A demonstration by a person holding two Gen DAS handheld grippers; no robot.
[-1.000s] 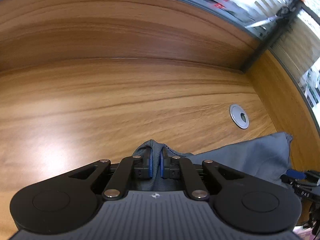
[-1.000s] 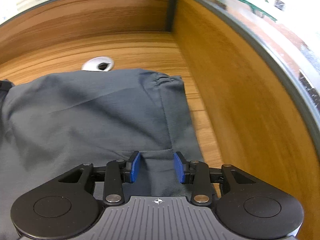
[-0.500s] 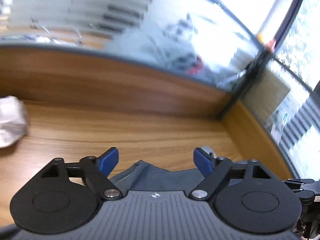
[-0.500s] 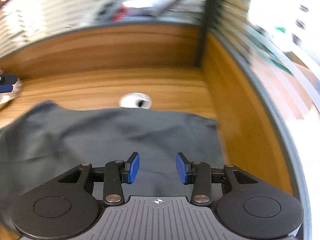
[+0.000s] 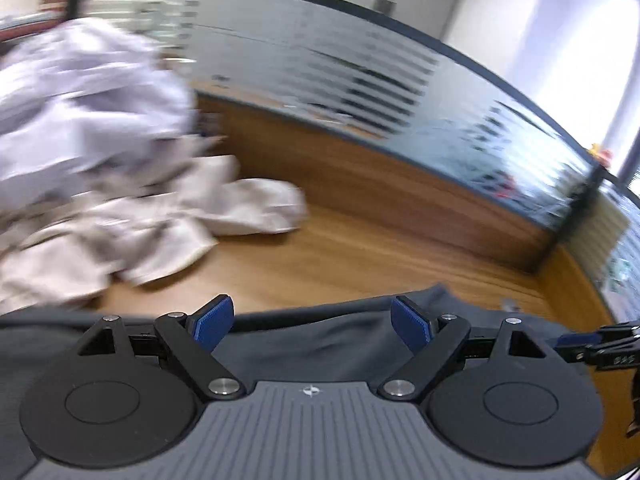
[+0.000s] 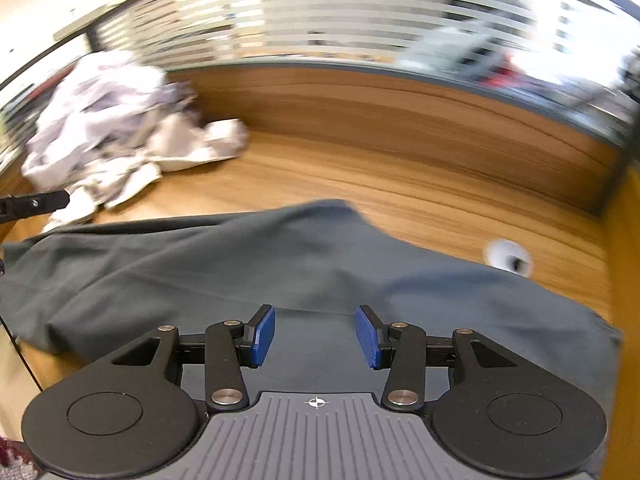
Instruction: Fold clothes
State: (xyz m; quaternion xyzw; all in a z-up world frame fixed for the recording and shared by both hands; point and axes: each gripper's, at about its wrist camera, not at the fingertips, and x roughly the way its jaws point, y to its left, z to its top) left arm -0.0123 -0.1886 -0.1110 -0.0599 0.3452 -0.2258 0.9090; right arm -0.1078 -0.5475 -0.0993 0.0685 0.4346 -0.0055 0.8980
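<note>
Hovering over the grey garment point(image 6: 280, 264) on the table point(image 6: 400, 184), my left claw point(image 5: 312, 322) gapes empty, right claw point(image 6: 316, 334) is opening, empty; blurry pale clothes point(image 5: 120, 200), I think, beyond.

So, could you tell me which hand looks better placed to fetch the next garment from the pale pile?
Left, probably: its gripper is open and the pale pile looms closer in its view than in the right's.

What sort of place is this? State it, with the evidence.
Probably an office desk. A long wood-grain desktop has a round silver cable grommet set into it, and a low wooden partition topped with striped frosted glass encloses it. A dark grey garment lies spread on it.
</note>
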